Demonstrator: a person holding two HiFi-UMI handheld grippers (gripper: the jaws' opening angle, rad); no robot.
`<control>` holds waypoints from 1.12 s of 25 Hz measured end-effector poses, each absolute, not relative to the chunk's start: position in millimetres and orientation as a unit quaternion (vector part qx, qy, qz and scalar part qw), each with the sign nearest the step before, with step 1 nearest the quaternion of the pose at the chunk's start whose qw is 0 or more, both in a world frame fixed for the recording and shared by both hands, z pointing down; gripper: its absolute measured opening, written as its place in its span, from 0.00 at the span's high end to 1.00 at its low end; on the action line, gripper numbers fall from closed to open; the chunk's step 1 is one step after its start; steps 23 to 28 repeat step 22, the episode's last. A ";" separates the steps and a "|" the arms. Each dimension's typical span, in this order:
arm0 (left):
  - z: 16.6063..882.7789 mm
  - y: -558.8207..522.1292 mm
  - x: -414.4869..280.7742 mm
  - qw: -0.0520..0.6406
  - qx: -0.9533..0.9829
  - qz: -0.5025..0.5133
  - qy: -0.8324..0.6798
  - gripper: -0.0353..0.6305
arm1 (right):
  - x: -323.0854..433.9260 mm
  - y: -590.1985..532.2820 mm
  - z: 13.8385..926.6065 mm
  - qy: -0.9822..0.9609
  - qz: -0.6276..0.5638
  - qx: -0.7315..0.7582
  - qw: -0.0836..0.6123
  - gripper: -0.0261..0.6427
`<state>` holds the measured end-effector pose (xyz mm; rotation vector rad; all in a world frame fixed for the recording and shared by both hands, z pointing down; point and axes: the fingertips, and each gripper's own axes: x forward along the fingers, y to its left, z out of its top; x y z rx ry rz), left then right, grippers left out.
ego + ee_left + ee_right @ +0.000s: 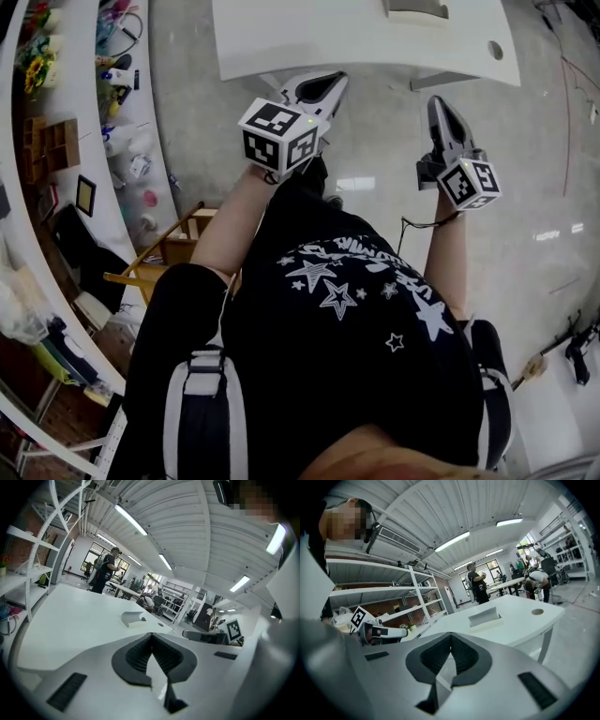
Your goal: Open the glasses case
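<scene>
A small pale grey case-like object (pixel 417 9) lies on the white table (pixel 281 37) at the far edge of the head view. It also shows ahead in the left gripper view (pixel 133 617) and the right gripper view (pixel 484 616). I cannot tell whether it is the glasses case. My left gripper (pixel 330 82) is held in the air at the table's near edge, jaws shut and empty (pixel 151 634). My right gripper (pixel 439 103) hangs over the floor short of the table, also shut with nothing in it (pixel 451 633). Neither touches the object.
White shelves (pixel 112 112) with small items run along the left. A wooden chair (pixel 178 248) stands beside my left leg. The table has a round hole (pixel 495 50) near its right corner. People stand at desks (pixel 105 571) far behind the table.
</scene>
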<state>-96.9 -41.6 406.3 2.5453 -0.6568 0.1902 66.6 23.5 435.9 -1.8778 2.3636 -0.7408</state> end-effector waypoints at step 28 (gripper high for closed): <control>363.9 171.4 -128.5 0.207 0.946 0.032 -0.249 0.93 | 55.6 255.0 406.3 0.760 -0.181 -0.624 0.021 0.95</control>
